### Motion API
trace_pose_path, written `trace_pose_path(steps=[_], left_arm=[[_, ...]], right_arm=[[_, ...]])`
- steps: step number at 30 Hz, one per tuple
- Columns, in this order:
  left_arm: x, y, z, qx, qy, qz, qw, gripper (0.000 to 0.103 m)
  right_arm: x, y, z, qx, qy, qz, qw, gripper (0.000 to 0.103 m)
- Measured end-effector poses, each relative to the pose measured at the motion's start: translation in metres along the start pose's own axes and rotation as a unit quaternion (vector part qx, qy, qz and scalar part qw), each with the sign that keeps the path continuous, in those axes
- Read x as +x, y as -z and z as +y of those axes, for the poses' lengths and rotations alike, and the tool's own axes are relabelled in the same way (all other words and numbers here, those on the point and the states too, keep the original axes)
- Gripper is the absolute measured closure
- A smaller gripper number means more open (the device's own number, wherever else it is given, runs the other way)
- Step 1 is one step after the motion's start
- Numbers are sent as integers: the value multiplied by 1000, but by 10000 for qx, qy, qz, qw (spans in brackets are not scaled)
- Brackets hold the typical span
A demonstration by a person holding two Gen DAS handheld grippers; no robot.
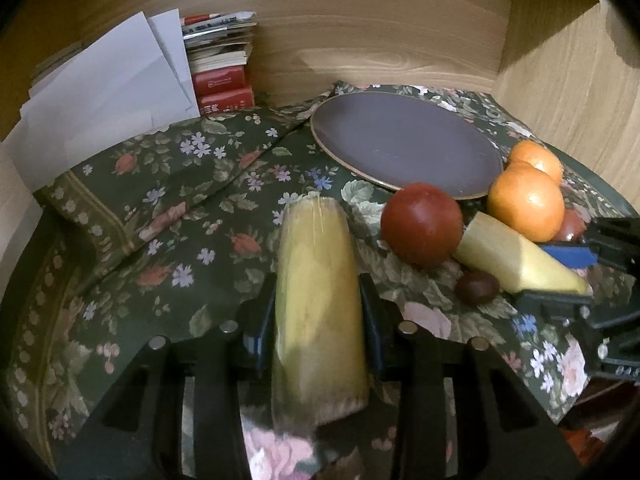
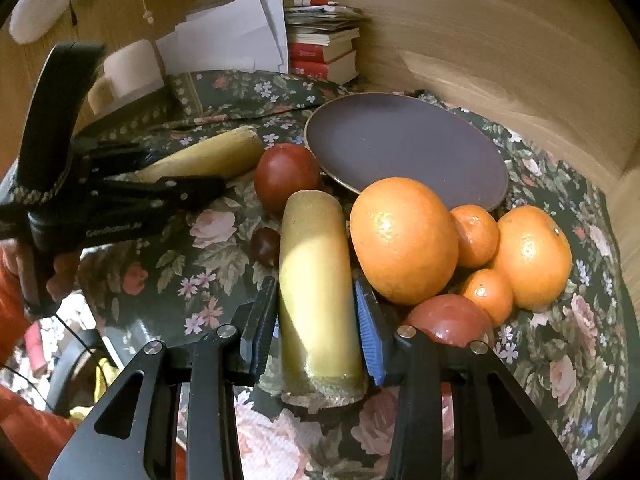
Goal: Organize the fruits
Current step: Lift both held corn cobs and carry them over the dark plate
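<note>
Left wrist view: left claw (image 1: 320, 312) is clamped on a yellow banana piece (image 1: 320, 300); right claw (image 2: 316, 320) is clamped on a second banana piece (image 2: 316, 280). Both pieces sit low over the floral cloth (image 1: 160, 208) on the bench. Dark plate (image 1: 404, 144) at 1 o'clock is bare, oranges (image 2: 404, 240) and tomato (image 1: 420, 224) are beside it. Step looks like: carry. Next move: lift clear of the tomato, set pieces on the plate.
</note>
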State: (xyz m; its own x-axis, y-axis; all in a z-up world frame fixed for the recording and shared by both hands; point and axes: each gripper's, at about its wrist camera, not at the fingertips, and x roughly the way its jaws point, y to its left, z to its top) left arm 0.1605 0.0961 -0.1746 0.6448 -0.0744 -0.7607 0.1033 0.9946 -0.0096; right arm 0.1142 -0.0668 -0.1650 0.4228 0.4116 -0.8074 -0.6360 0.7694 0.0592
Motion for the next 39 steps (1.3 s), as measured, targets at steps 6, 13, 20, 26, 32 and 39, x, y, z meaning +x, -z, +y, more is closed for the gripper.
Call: trace_pose_path(steps=[6, 13, 20, 26, 32, 39], left_arm=[[-2, -1, -1, -73, 14, -22, 10000, 65], [-17, 5, -6, -67, 125, -75, 9999, 65], [-34, 1, -9, -101, 164, -292, 9994, 65], [-40, -17, -11, -89, 186, -535, 9984, 65], [-40, -41, -20, 14, 242, -726, 9971, 65], [-37, -75, -29, 62, 285, -911, 9954, 65]], right_arm=[[-3, 2, -3, 50, -21, -77, 10000, 68], [-25, 0, -2, 102, -123, -371, 9992, 68], [-52, -13, -12, 186, 120, -838, 9962, 68], [-59, -26, -29, 311, 378, -1087, 9929, 68], [-61, -41, -49, 381, 539, -1255, 9899, 68], [-59, -57, -64, 352, 554, -1353, 9886, 68]])
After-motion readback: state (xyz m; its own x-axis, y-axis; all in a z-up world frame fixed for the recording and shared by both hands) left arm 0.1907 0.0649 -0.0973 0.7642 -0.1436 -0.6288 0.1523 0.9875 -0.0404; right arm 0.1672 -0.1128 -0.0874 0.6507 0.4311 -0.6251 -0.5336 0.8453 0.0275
